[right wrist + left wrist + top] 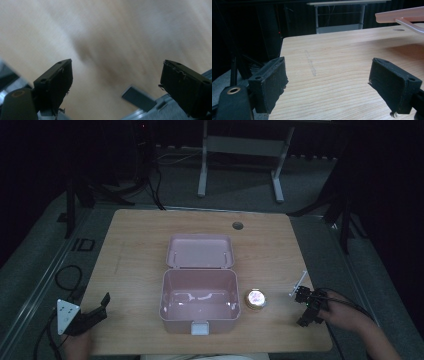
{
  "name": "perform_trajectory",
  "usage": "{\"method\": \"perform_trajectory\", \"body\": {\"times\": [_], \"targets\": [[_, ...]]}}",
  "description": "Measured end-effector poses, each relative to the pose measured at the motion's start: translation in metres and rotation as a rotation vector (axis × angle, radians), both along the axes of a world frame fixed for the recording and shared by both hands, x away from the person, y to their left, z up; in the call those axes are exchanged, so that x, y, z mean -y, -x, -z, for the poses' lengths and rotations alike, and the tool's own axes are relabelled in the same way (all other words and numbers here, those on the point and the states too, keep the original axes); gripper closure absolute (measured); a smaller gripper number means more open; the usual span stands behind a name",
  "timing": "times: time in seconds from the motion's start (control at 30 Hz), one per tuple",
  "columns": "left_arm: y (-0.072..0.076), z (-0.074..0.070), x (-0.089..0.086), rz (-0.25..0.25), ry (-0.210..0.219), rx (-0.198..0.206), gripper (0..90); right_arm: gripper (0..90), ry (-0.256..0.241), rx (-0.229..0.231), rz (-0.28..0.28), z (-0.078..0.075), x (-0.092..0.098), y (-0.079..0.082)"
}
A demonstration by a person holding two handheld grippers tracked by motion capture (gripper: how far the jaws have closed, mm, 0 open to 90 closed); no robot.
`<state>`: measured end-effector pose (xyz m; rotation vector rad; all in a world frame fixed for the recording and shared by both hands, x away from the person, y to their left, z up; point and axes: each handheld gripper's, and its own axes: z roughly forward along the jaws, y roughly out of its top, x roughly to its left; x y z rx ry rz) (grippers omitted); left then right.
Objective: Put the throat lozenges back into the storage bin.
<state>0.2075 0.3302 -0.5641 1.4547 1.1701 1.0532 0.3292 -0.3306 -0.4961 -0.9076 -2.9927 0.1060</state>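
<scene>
A pink box [199, 316] stands open in the middle of the wooden table [140, 240], its lid [200, 251] laid back behind it and its inside bare. Just right of it sits a small round tin [255, 299] with a gold rim and a pale pink top. My left gripper [101, 306] rests at the front left corner, open and holding nothing; in its own view, the left gripper [328, 75] faces bare wood with the box lid [402, 15] at the upper right. My right gripper [306, 311] is right of the tin, and the right gripper [116, 75] is open over blurred wood.
A round cable hole [237, 225] sits near the table's far edge. A white desk frame [240, 155] stands on the floor beyond. Cables [65, 277] lie on the floor at the left. The right gripper view has the table edge and a dark rectangle [138, 98] below.
</scene>
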Motion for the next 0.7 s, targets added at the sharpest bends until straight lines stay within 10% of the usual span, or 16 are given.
{"method": "perform_trajectory", "body": {"times": [0.7], "targets": [[0.0, 0.0, -0.001, 0.006, 0.01, 0.001, 15.0, 10.7, -0.012, -0.016, -0.133, -0.008, -0.047, -0.009]]}}
